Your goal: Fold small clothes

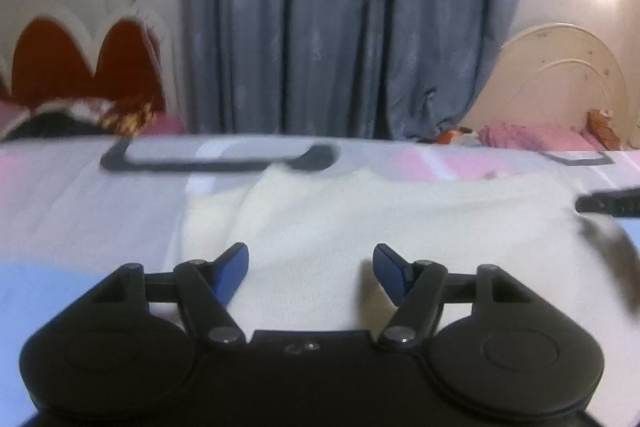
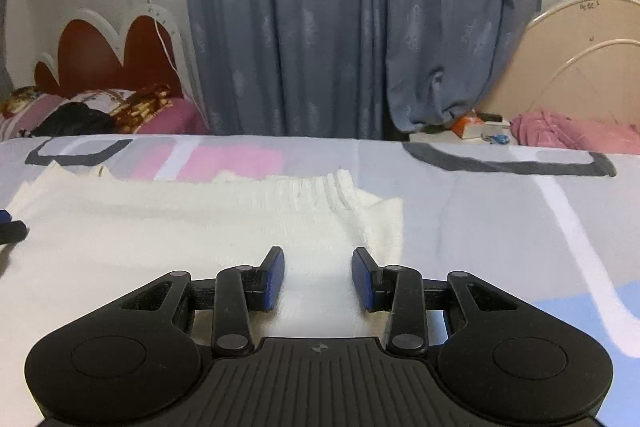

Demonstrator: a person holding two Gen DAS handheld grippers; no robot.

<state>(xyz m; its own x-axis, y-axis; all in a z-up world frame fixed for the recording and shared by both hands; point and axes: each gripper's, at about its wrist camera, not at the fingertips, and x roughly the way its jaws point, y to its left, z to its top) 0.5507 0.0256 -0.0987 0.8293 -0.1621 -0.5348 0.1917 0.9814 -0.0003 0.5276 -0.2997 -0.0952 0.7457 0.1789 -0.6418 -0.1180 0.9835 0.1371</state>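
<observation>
Cream knit garment [image 2: 168, 227] flat on bed [image 2: 480, 227]. Left claw [image 1: 310, 273], right claw [image 2: 318, 277] both apart over near hem (nothing gripped). Pinch both layers evenly, lift together, fold toward ribbed edge.
</observation>
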